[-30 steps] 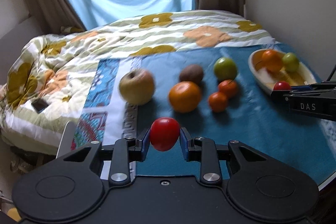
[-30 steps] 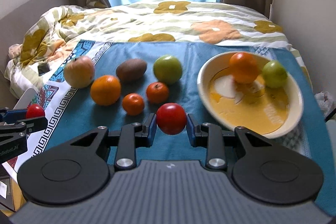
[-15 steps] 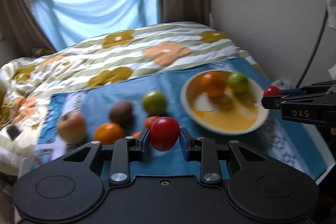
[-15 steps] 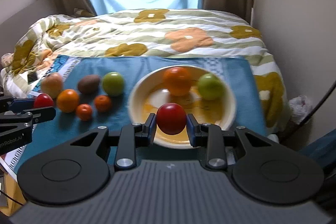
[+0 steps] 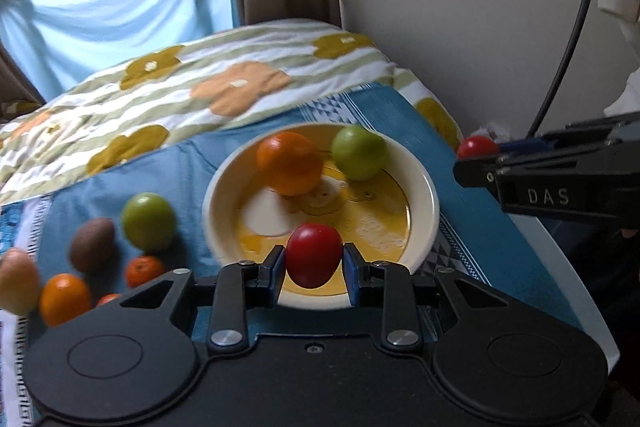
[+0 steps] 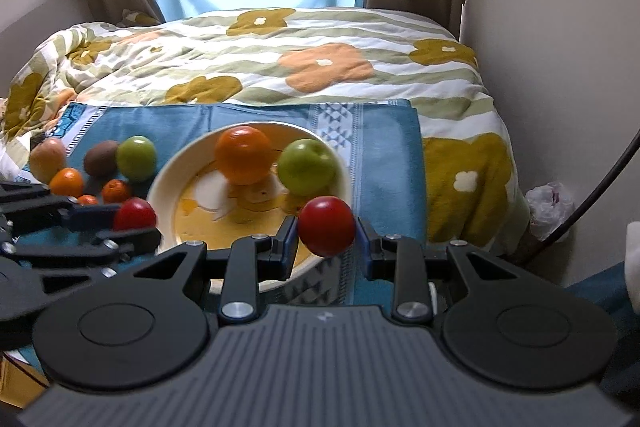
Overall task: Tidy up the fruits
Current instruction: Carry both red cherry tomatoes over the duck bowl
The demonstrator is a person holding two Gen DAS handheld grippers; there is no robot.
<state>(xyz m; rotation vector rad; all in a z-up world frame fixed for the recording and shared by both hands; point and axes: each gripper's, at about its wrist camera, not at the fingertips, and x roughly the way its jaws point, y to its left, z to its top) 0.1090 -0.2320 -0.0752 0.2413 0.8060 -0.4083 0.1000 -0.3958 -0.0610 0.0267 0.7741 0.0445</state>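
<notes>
My left tongs (image 5: 314,261) grip a red tomato (image 5: 313,255) over the near edge of the bowl (image 5: 424,187); my right tongs (image 6: 327,229) grip another tomato (image 6: 327,226) at its right rim. An orange (image 6: 243,155) and a green apple (image 6: 307,167) lie inside.

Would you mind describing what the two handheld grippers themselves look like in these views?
Both are matte black plastic. The left gripper has a smooth body with two round recessed discs, silver pivot screws and blue pads on its fingers. The right gripper has the same layout, but its body is grey and ribbed. Seen from the left wrist view, its side carries white letters "DAS". No sleeves show clearly.
</notes>
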